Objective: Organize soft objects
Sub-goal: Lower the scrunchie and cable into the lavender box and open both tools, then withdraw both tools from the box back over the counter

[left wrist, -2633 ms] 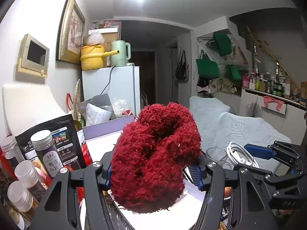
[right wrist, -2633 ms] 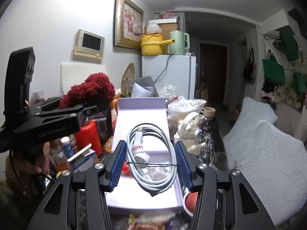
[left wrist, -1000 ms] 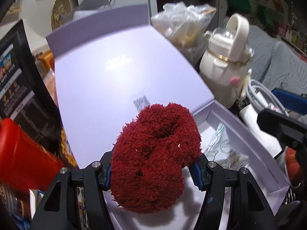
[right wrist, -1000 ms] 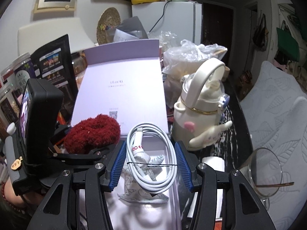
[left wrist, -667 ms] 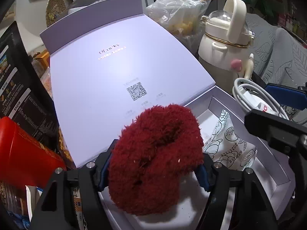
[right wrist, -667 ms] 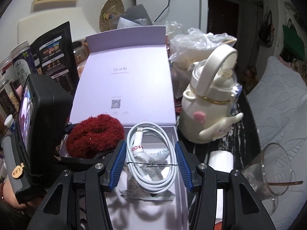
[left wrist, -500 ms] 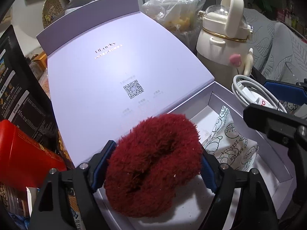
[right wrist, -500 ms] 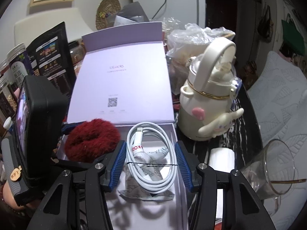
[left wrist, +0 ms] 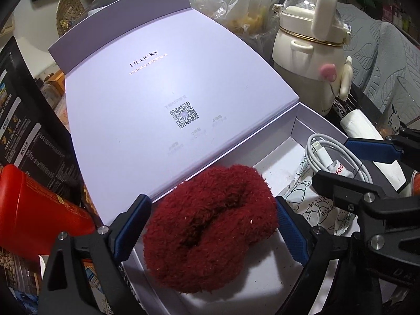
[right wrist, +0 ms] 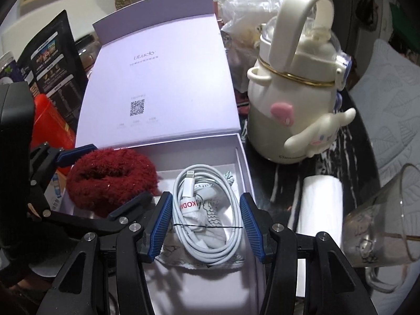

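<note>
A fluffy dark red scrunchie (left wrist: 210, 225) lies in the left part of an open lilac box (left wrist: 265, 283), between the spread blue pads of my left gripper (left wrist: 210, 233), which is open. It also shows in the right wrist view (right wrist: 110, 178). My right gripper (right wrist: 206, 218) is shut on a coiled white cable (right wrist: 207, 210) and holds it over a printed white pouch (right wrist: 199, 257) in the box's right part (right wrist: 245, 168). The cable also shows in the left wrist view (left wrist: 333, 160).
The box lid (left wrist: 168, 99) leans back, open. A cream bottle with a handle (right wrist: 294, 99) stands right of the box, with a white roll (right wrist: 320, 204) and a glass cup (right wrist: 386, 220) nearer. A red container (left wrist: 34, 210) and black packets (right wrist: 50, 60) crowd the left.
My left gripper came down into the box with the scrunchie and opened; the scrunchie now rests on the box floor. My right gripper lowered the cable towards the pouch.
</note>
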### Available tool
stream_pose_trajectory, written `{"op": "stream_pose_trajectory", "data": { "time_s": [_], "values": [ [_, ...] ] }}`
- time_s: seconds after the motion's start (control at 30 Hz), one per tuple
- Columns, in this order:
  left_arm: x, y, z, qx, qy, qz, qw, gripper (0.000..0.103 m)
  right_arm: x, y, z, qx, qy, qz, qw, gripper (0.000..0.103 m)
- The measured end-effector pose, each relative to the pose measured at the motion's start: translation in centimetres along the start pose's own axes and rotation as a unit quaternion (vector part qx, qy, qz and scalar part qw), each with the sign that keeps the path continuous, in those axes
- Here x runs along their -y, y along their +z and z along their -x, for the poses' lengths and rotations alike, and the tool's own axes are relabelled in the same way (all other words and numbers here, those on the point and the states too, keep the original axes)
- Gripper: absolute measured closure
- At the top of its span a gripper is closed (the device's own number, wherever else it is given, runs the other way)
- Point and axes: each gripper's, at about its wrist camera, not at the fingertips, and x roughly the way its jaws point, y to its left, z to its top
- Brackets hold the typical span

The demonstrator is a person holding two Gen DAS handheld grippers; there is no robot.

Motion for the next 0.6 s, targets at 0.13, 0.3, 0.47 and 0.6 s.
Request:
{"op": "stream_pose_trajectory", "data": {
  "time_s": [0.13,0.3,0.47,0.6],
  "values": [
    [-0.2,0.0,0.0,-0.001,-0.001,0.004,1.0,0.009,0.2,0.0,0.1,-0.006,-0.002,-0.007,1.0,0.048],
    [-0.7,0.1,0.2,-0.005,-0.004,0.013,0.9999,0.009,-0.1,0.0,0.5,-0.005,0.002,-0.012,1.0,0.04],
    [-0.9,0.1,1.7,0.008,0.004,0.015,0.9998,0.009,-0.6,0.0,2.3,0.007,-0.018,-0.005,1.0,0.04],
    [-0.8,0.1,3.8,0.027,0.019,0.011,0.9994,0.009,-1.1,-0.1,4.4,0.024,-0.032,0.0,0.999,0.04]
  ]
}}
